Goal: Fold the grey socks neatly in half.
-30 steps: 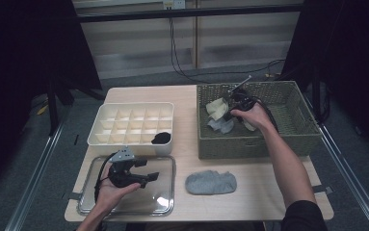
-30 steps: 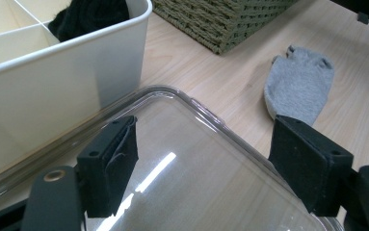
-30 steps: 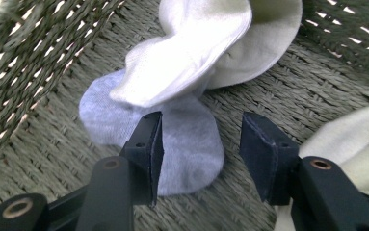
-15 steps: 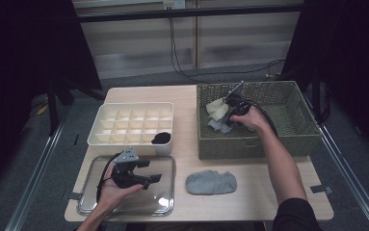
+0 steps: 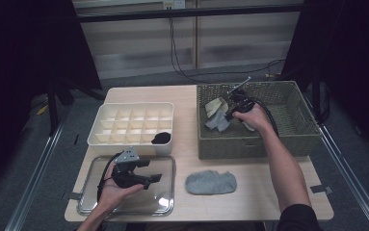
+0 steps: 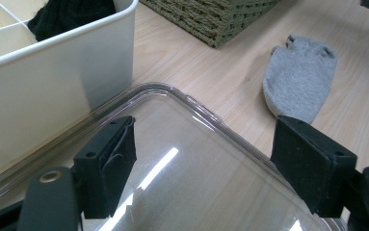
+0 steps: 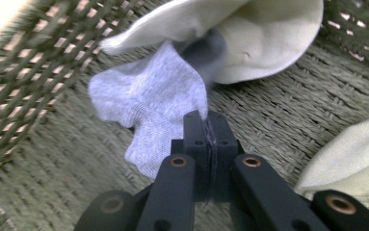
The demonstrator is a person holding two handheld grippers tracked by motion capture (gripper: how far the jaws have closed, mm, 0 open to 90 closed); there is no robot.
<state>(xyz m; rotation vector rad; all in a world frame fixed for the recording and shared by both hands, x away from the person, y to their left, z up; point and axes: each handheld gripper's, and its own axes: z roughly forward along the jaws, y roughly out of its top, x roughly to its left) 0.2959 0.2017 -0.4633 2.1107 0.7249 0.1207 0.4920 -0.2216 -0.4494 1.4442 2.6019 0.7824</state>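
Looking down from the high view, the right gripper [image 5: 231, 111] is inside the olive woven wicker basket [image 5: 297, 134] at the table's right, its tip down on a small light grey sock [image 5: 217, 122] that lies by the basket's left wall, just beside a cream sock [image 5: 216, 106]. Over on the near left, the left gripper [image 5: 149, 177] hangs above the clear plastic lid [image 5: 165, 204] lying flat on the pale wooden table [image 5: 187, 96]. Behind that lid stands the white plastic divided organiser box [image 5: 131, 139], with a black sock [image 5: 161, 138] in its near right compartment. A darker grey sock [image 5: 211, 182] lies on the table in front of the basket, well apart from both grippers.

Switching to the left gripper view: jaws spread wide, nothing between the black pads [image 6: 110, 163], only the clear lid [image 6: 196, 183] below them. The white box wall [image 6: 52, 77] is to the left, the black sock [image 6: 66, 14] peeking over its rim, the darker grey sock [image 6: 300, 77] lying beyond the lid on the wood, and a corner of the basket [image 6: 211, 19] above.

Now the right gripper view: the two jaws are pressed together, pinching the lower edge of the light grey sock [image 7: 148, 106]. That sock lies crumpled on the basket floor [image 7: 278, 120], partly tucked under the cream sock [image 7: 269, 29]. Another cream fabric piece [image 7: 350, 163] sits at the right edge.
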